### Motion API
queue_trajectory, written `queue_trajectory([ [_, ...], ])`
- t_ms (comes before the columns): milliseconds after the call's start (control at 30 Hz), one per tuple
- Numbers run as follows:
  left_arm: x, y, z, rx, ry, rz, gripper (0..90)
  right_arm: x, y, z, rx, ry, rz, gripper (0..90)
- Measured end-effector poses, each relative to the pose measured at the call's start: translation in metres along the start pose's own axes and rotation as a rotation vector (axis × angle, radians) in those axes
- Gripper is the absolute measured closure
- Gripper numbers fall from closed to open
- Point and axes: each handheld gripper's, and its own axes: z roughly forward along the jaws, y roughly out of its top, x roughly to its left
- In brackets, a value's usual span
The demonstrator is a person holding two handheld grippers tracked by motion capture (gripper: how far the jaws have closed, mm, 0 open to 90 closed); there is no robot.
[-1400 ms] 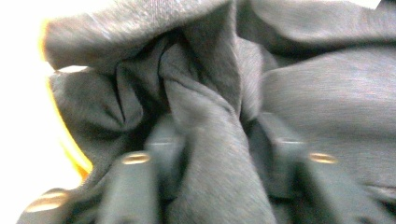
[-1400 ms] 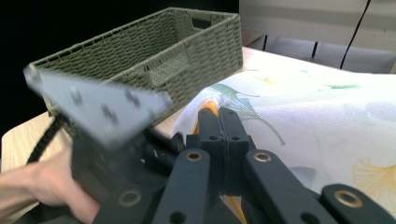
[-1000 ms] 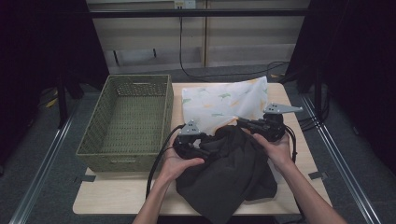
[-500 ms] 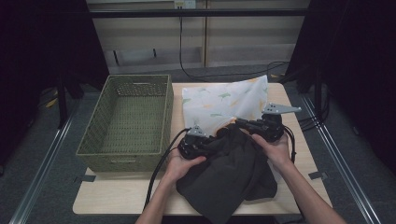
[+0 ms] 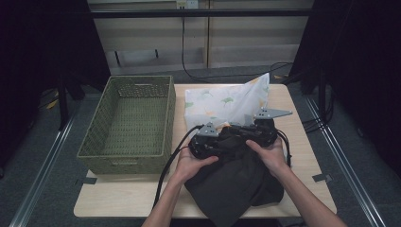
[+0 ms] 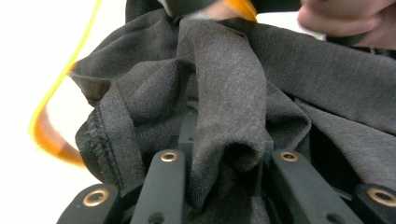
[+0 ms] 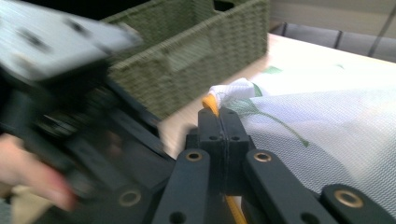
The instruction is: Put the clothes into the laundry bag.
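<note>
We have the dark garment (image 5: pixel 236 182) bunched at the near middle of the table (image 5: pixel 307 156), and we judge we are gathering its top edge to fold or lift it. Our left gripper (image 5: pixel 226 145) has just been closing and now pinches a fold of the cloth between its jaws. Our right gripper (image 7: pixel 219 122) is pressed together; we cannot tell whether it nips any fabric. Just beyond lies the leaf-print pillow (image 5: pixel 222 101), touching the garment's far edge; the green woven basket (image 5: pixel 127 123) stands alongside at the left.
</note>
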Motion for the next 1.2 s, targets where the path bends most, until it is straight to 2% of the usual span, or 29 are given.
queue_trajectory([
  [67, 0.004, 0.001, 0.008, 0.018, 0.006, 0.002, 74.5, 0.003, 0.004, -0.004, -0.022, 0.02, 0.004, 90.0],
  [100, 0.007, 0.0, 0.011, 0.028, 0.017, -0.01, 74.5, 0.003, 0.008, -0.01, -0.046, 0.041, 0.02, 90.0],
  [133, 0.01, 0.0, 0.012, 0.038, 0.032, -0.014, 74.5, 0.003, 0.008, -0.01, -0.046, 0.041, 0.02, 90.0],
  [167, 0.017, -0.001, 0.014, 0.04, 0.069, -0.028, 74.6, -0.001, 0.01, -0.019, -0.078, 0.041, 0.054, 90.0],
  [200, 0.022, -0.002, 0.015, 0.036, 0.065, -0.042, 74.6, -0.002, 0.011, -0.022, -0.085, 0.041, 0.051, 90.0],
  [233, 0.022, -0.002, 0.015, 0.036, 0.065, -0.042, 74.6, -0.002, 0.011, -0.022, -0.085, 0.041, 0.051, 90.0],
  [300, 0.029, 0.0, 0.015, 0.042, 0.096, -0.051, 74.6, 0.0, 0.012, -0.027, -0.08, 0.035, 0.048, 90.0],
  [333, 0.034, 0.004, 0.012, 0.04, 0.135, -0.059, 74.5, 0.003, 0.012, -0.028, -0.063, 0.024, 0.037, 90.0],
  [400, 0.037, 0.004, 0.01, 0.037, 0.133, -0.062, 74.3, 0.003, 0.012, -0.028, -0.056, 0.017, 0.031, 90.0],
  [467, 0.043, 0.002, 0.006, 0.014, 0.142, -0.08, 73.4, 0.002, 0.012, -0.031, -0.044, -0.011, 0.014, 90.0],
  [500, 0.044, 0.001, 0.004, 0.025, 0.149, -0.082, 70.2, -0.001, 0.01, -0.031, -0.005, -0.04, -0.001, 90.0],
  [533, 0.044, -0.003, 0.004, 0.011, 0.122, -0.077, 65.2, -0.003, 0.007, -0.03, 0.002, -0.05, -0.001, 90.0],
  [600, 0.042, -0.005, 0.003, -0.004, 0.124, -0.088, 49.6, -0.009, 0.0, -0.028, 0.017, -0.056, 0.015, 90.0],
  [667, 0.033, -0.006, -0.003, -0.028, 0.124, -0.089, 35.0, -0.015, -0.004, -0.027, 0.028, -0.067, 0.024, 90.0],
  [700, 0.029, -0.006, -0.007, -0.043, 0.141, -0.084, 30.5, -0.017, -0.006, -0.026, 0.029, -0.069, 0.029, 90.0],
  [733, 0.029, -0.006, -0.007, -0.043, 0.141, -0.084, 25.6, -0.018, -0.007, -0.026, 0.029, -0.073, 0.032, 90.0],
  [767, 0.023, -0.005, -0.017, -0.093, 0.139, -0.093, 23.3, -0.019, -0.007, -0.026, 0.029, -0.072, 0.033, 90.0],
  [833, 0.014, -0.005, -0.029, -0.16, 0.166, -0.09, 22.6, -0.02, -0.007, -0.028, 0.026, -0.073, 0.034, 90.0],
  [900, 0.01, -0.004, -0.035, -0.176, 0.174, -0.086, 22.2, -0.02, -0.007, -0.028, 0.022, -0.071, 0.03, 90.0],
  [933, 0.005, -0.003, -0.041, -0.202, 0.167, -0.084, 21.0, -0.021, -0.007, -0.028, 0.024, -0.072, 0.028, 90.0],
  [967, 0.0, -0.002, -0.045, -0.198, 0.145, -0.072, 20.7, -0.02, -0.008, -0.028, 0.026, -0.074, 0.032, 90.0],
  [1000, -0.006, -0.002, -0.048, -0.208, 0.105, -0.064, 20.7, -0.02, -0.008, -0.028, 0.029, -0.074, 0.035, 90.0],
  [1033, -0.019, -0.002, -0.051, -0.208, 0.096, -0.033, 20.3, -0.02, -0.009, -0.027, 0.034, -0.074, 0.027, 90.0],
  [1100, -0.033, -0.004, -0.049, -0.203, 0.05, -0.015, 18.6, -0.02, -0.009, -0.027, 0.035, -0.074, 0.033, 90.0],
  [1133, -0.033, -0.004, -0.049, -0.203, 0.05, -0.015, 17.8, -0.02, -0.009, -0.027, 0.035, -0.074, 0.033, 90.0],
  [1200, -0.045, -0.007, -0.044, -0.191, 0.022, 0.008, 15.9, -0.02, -0.009, -0.027, 0.037, -0.075, 0.034, 90.0],
])
